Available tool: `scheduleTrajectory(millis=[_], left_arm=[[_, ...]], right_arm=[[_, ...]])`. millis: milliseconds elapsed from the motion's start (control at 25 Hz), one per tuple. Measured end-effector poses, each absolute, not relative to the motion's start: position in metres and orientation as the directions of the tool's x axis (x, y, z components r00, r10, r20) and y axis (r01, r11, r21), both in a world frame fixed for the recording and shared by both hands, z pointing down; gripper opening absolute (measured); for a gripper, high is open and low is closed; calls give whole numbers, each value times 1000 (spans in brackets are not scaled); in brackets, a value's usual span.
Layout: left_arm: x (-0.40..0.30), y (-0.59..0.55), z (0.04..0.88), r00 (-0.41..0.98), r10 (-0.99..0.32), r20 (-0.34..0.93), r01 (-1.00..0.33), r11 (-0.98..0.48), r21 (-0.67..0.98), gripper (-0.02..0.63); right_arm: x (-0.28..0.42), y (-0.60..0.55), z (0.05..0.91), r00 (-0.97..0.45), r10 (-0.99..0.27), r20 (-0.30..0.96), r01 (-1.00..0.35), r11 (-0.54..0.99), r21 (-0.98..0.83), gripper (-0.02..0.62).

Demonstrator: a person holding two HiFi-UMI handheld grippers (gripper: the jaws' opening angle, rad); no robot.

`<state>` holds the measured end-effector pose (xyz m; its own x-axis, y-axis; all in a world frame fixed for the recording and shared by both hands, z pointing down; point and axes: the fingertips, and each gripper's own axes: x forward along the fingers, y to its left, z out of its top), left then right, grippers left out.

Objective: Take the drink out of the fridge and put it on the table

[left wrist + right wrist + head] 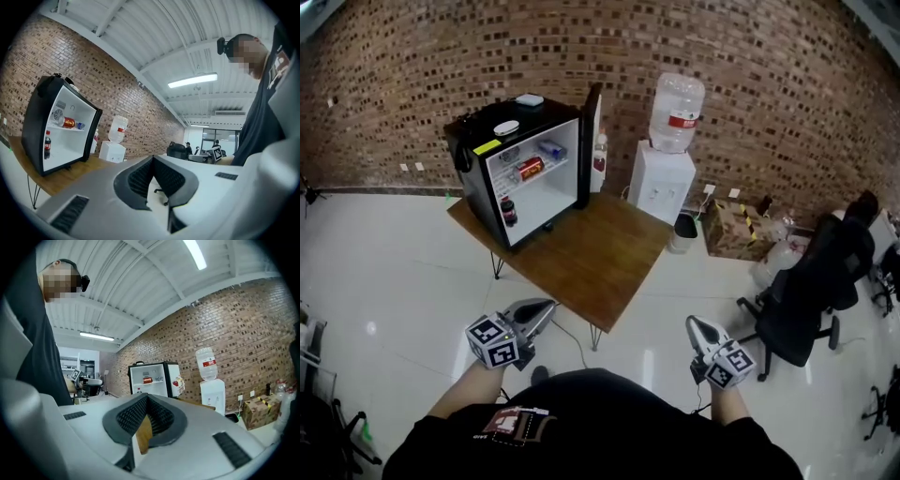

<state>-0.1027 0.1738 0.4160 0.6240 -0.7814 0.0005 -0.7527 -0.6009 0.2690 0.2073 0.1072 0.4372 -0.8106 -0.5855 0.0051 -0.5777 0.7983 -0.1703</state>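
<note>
A black mini fridge stands with its door swung open on the far left of a wooden table. Inside, a dark drink bottle stands upright at the lower left. A red can lies on the upper shelf. Both grippers hang near the person's body, well short of the table. The left gripper is shut and holds nothing; the right gripper is shut and holds nothing too. The left gripper view shows the fridge, bottle and can beyond the closed left gripper. The right gripper view shows the fridge far beyond the closed right gripper.
A white water dispenser with a large jug stands behind the table's right corner, a small bin beside it. A cardboard box and a black office chair sit on the right. Glossy white floor lies between the person and the table.
</note>
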Motion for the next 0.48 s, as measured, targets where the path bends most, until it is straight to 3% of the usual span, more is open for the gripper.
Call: scheduleTrajectory(millis=[480], left_arm=[[-249, 20, 429, 674, -738, 34, -729, -656, 193, 12]], right_arm=[[16, -19, 419, -797, -602, 56, -603, 788, -123, 11]])
